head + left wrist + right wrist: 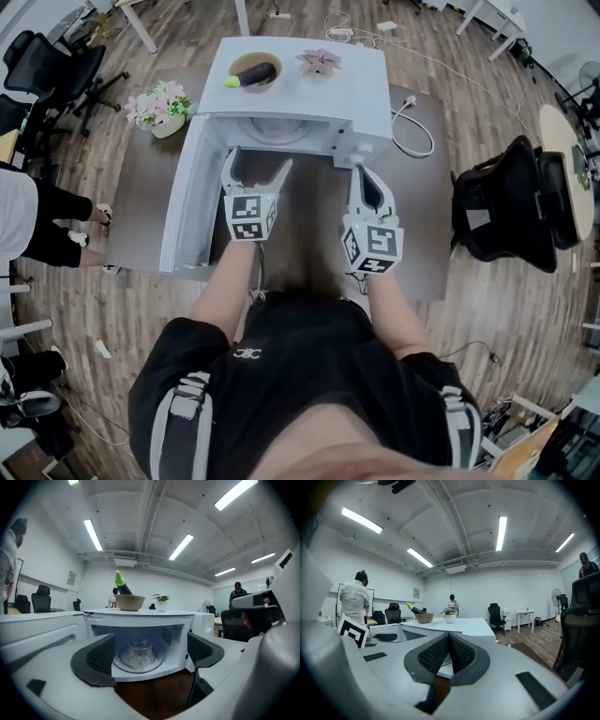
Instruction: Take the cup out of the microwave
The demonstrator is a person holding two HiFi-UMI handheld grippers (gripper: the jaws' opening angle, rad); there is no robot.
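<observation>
left gripper (258, 161) jaws wide apart, empty | cup (139, 652) frame centre, inside open microwave (140, 618) | right gripper (449, 651) jaws together, empty

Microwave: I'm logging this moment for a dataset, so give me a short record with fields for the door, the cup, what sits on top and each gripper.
microwave: white, on a brown table
door: swung open, at the left in the head view
cup: clear, standing on the turntable inside, untouched
on top: bowl holding an eggplant; small potted plant
left gripper: jaws wide apart, empty, facing the opening in line with the cup
right gripper: jaws together, nothing between them, by the microwave's right front
</observation>
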